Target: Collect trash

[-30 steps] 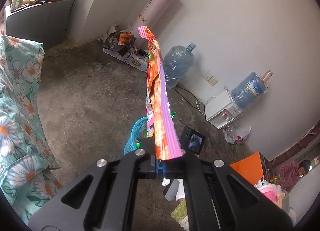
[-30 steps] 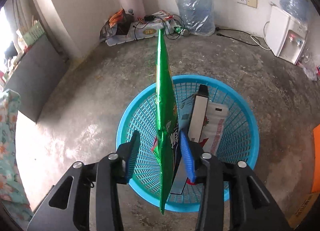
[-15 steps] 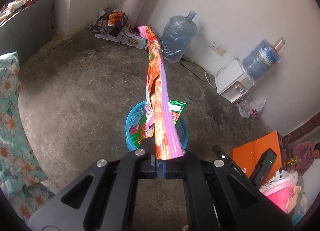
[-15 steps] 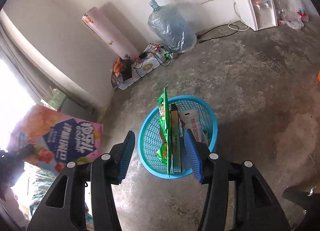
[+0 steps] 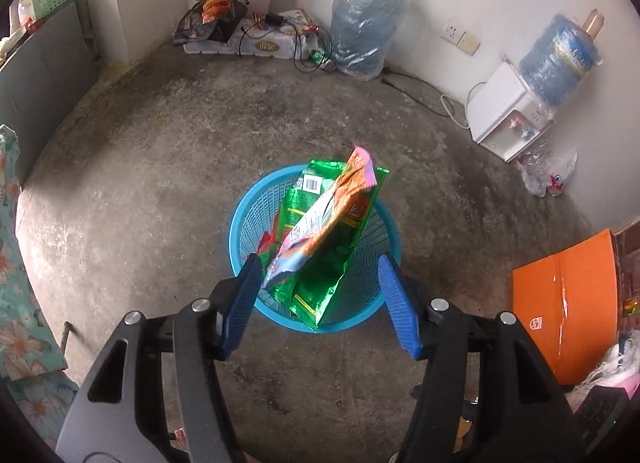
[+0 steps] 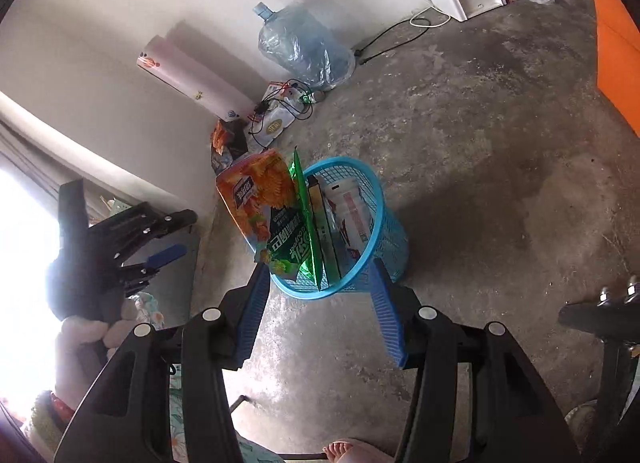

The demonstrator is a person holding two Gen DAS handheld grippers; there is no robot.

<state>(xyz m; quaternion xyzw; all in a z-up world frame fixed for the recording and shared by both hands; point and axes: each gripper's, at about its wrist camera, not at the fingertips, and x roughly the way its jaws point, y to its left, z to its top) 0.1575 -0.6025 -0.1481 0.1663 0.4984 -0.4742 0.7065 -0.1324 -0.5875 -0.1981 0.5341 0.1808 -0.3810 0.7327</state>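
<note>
A blue mesh basket [image 5: 248,219] stands on the concrete floor and shows in the right wrist view too [image 6: 394,239]. A green snack bag [image 5: 324,279] leans in it, and an orange-pink snack bag [image 5: 332,203] lies tilted across it, free of my fingers. My left gripper [image 5: 320,295] is open just above the basket's near rim. My right gripper [image 6: 318,311] is open and empty, higher up and short of the basket. The green bag [image 6: 308,223], the orange bag [image 6: 256,191] and a white packet [image 6: 352,211] stick out of the basket there.
Two water bottles [image 5: 366,23], a white dispenser [image 5: 504,119], a power strip with cables [image 5: 256,43] and dark bags [image 5: 208,19] line the far wall. An orange box [image 5: 568,303] sits at the right. Floral cloth [image 5: 16,303] hangs at the left edge.
My left gripper opened and let go of the orange-pink bag, which dropped onto the basket. My right gripper, open after releasing the green bag, pulled back and up from the basket.
</note>
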